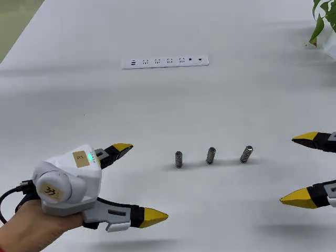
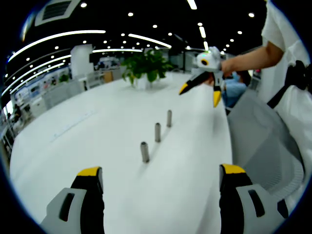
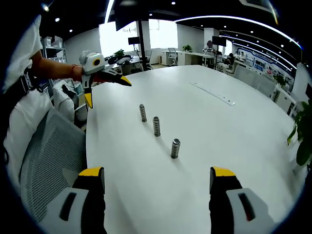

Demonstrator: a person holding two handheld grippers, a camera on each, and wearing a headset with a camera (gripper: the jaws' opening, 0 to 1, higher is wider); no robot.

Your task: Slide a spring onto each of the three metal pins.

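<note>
Both tools are off the work. The left gripper (image 1: 143, 181) hangs low at the near side of the white table (image 1: 236, 94), jaws wide apart and nothing between them, with the person's hand (image 1: 29, 231) wrapped round its back. The right gripper (image 1: 288, 169) pokes in from the other edge, yellow tips also spread and empty.

Between them, well apart from either tool, stands the row of three pins. The right gripper view shows coils wound round every one, so I judge each pin is carrying its spring. At the left of the row in the head view is the first sprung pin (image 1: 179, 159), upright. Then comes the middle sprung pin (image 1: 211, 155), much the same. The third sprung pin (image 1: 247, 154), nearest the right gripper, looks to lean away at the top, though I cannot tell if that is only the camera's angle. Far back lies a white power strip (image 1: 165, 62), with a plant (image 1: 323, 18) in the corner.

So the job looks all but finished, and the danger now is a careless exit. These pins stand free on a smooth top with narrow feet. A jaw sweeping through the row would tip one, and a toppled pin could roll and shed its spring. The leaning one is the likeliest to go, and a bump to the table could do it.
</note>
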